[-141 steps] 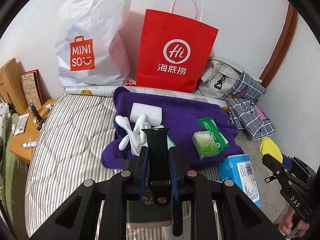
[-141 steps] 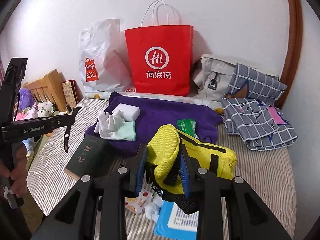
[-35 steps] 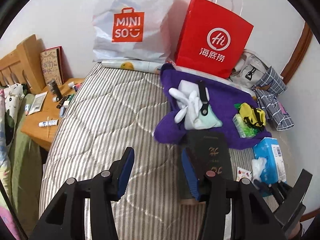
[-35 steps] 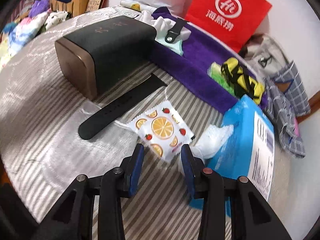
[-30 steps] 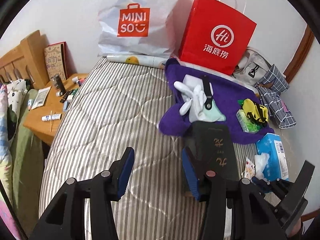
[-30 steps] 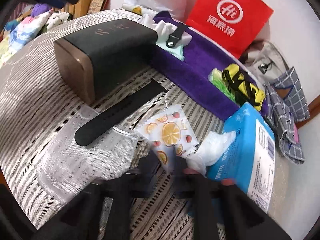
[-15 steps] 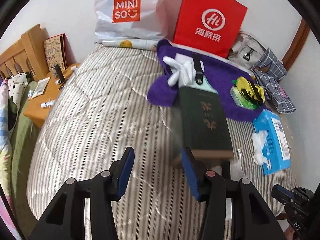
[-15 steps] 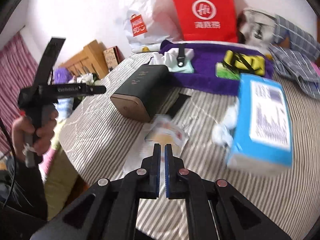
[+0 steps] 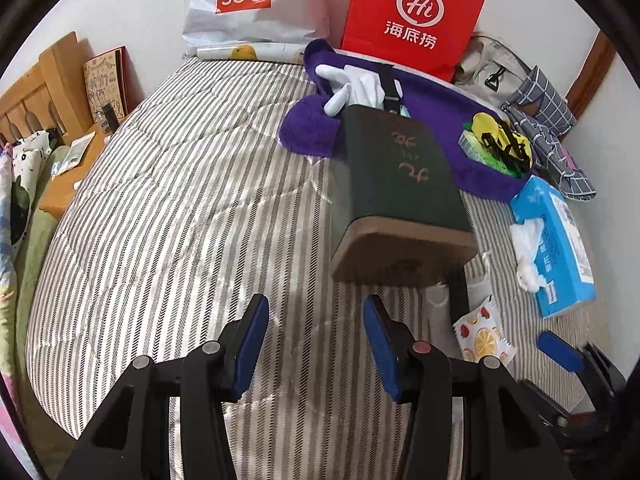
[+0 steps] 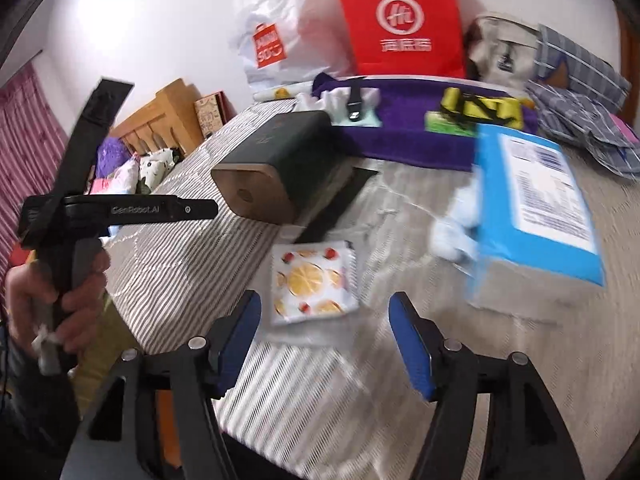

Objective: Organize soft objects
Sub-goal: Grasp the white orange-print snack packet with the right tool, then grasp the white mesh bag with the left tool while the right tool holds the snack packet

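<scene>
Box [image 9: 400, 184] before towel [image 9: 440, 108], on bed [image 9: 180, 200]

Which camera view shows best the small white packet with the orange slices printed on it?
The right wrist view: the small white packet with orange slices lies whole, near and unobstructed, though slightly blurred. In the left wrist view it is small, near the edge.

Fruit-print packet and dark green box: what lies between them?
A black strap lies on the striped mattress between packet and box, clearest in the right wrist view.

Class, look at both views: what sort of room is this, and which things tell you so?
Most likely a bedroom. A striped mattress fills the view, a wooden headboard stands at one side, and shopping bags and folded clothes lie against the wall.
</scene>
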The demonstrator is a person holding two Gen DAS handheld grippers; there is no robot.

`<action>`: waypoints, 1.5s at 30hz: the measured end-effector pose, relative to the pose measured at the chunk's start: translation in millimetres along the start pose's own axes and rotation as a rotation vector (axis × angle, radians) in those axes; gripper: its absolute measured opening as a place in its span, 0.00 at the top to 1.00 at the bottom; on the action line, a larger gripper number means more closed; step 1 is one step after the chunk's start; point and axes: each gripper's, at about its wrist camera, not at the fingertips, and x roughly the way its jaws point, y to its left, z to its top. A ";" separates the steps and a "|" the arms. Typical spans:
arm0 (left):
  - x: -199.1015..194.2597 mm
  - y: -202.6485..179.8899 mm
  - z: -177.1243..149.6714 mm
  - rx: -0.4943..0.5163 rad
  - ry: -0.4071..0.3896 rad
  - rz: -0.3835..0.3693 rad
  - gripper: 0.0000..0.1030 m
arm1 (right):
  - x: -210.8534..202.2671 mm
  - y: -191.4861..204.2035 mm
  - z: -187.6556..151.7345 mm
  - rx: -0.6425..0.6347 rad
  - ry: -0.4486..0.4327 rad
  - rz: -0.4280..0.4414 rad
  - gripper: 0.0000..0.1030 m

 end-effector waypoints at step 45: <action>27.2 -95.3 -37.5 0.197 0.055 -0.064 0.10 | -30.4 -63.1 -57.8 0.147 -0.028 -0.244 0.65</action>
